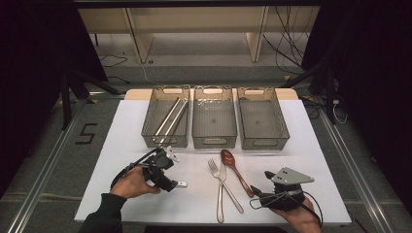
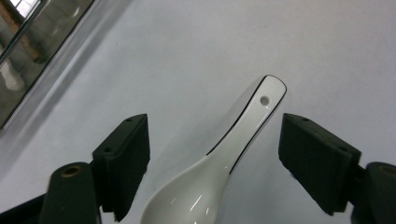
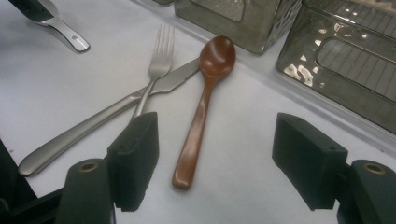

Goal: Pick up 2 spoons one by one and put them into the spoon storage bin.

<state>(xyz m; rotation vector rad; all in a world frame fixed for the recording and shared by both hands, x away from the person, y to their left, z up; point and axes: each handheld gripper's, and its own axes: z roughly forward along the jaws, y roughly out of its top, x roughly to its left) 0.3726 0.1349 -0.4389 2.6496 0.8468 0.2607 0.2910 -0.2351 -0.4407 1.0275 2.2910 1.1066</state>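
**Ana:** White ceramic spoon [image 2: 219, 158] is what the left gripper [image 1: 163, 167] is going for. In the left gripper view it lies flat on the white table [image 2: 196, 42] between the two black jaws, bowl at the bottom edge, handle running up toward one o'clock and ending in a small hole.

**Ben:** So its long axis runs nearly along the gripper's own line of sight, not across it?

**Ana:** Yes, tilted a little toward the far-side jaw. The jaws stand wide, one on each side of the handle, and neither pad touches it. A squeeze would likely catch the handle across its narrow width.

**Ben:** And from above?

**Ana:** In the high view only the handle's tip [image 1: 181, 184] pokes out at about four o'clock from the left hand [image 1: 133, 182]; the hand and gripper hide the bowl. That view does place the spoon at the table's near-left, well apart from the three grey baskets [image 1: 214, 141] along the far edge.

**Ben:** The right gripper [image 1: 272, 191]?

**Ana:** Jaws wide too, holding nothing. Its own view looks at a wooden spoon [image 3: 201, 112] lying toward twelve o'clock between the jaws, with a fork [image 3: 152, 86] and knife [image 3: 107, 119] crossed at ten o'clock. The left hand is plainly the nearer to the white spoon.
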